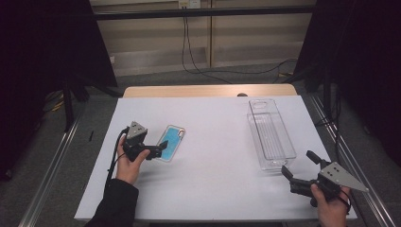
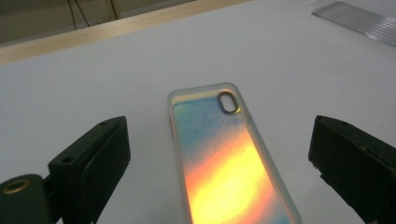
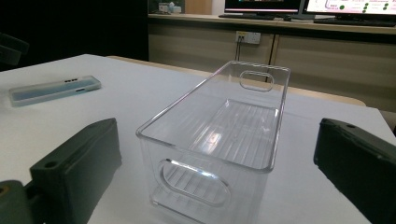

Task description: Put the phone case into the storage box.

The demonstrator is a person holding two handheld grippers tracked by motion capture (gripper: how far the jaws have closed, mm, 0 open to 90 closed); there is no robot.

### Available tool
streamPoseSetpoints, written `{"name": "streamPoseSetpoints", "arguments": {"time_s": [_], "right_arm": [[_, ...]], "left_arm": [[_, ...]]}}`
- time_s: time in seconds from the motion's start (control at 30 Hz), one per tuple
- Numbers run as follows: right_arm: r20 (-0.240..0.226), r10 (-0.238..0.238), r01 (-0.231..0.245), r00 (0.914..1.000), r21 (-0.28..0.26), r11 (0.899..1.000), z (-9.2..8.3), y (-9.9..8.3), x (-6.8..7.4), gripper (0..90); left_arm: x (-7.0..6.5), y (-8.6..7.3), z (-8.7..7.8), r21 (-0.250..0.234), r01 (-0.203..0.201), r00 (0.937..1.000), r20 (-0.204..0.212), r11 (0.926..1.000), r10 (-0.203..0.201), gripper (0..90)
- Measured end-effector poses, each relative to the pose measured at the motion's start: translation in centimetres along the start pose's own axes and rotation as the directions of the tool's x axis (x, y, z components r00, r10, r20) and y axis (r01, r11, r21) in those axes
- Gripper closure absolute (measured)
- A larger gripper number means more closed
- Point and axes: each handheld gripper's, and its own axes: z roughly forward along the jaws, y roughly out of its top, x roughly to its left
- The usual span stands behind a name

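Note:
A phone case [image 1: 171,142] with a blue iridescent back lies flat on the white table cover, left of centre. My left gripper [image 1: 162,148] stands open at the case's near end, a jaw on either side of it. In the left gripper view the case [image 2: 224,154] runs up between the two black jaws, camera hole at the far end. A clear plastic bin [image 1: 270,132] stands empty at the right. My right gripper [image 1: 299,165] is open just before the bin's near end. The bin [image 3: 219,140] and the case [image 3: 53,89] both appear in the right gripper view.
A white sheet [image 1: 213,142] covers the table, with a wooden edge [image 1: 208,90] at the far side. Metal rails run along both sides of the table. Cables hang down the wall behind.

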Motion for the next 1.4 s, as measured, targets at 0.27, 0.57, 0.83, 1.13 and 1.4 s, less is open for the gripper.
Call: {"name": "streamPoseSetpoints", "arguments": {"time_s": [0.27,0.57,0.83,1.13,1.4], "right_arm": [[0.0,0.0,0.0,1.0,-0.001,1.0,0.0,0.0,0.0,0.0],[-0.002,0.002,-0.002,1.0,0.001,1.0,0.0,0.0,0.0,0.0],[-0.005,0.0,0.001,1.0,0.0,1.0,0.0,0.0,0.0,0.0],[-0.006,-0.002,0.002,1.0,0.003,1.0,0.0,0.0,0.0,0.0],[-0.008,-0.004,0.004,1.0,0.006,1.0,0.1,0.0,0.1,0.0]], "left_arm": [[-0.4,0.6,1.0,0.039,-0.028,0.9996,0.001,0.9988,0.028,5.9],[-0.3,1.3,2.2,0.081,-0.002,0.9999,0.012,0.9967,0.001,3.7],[-0.6,2.3,3.3,0.153,0.014,0.9997,0.02,0.9881,-0.017,5.6],[-0.1,2.9,4.4,0.252,-0.004,0.9997,0.025,0.9678,-0.003,8.3],[0.0,3.0,5.4,0.348,-0.013,0.9999,0.012,0.9373,0.01,6.9]]}}
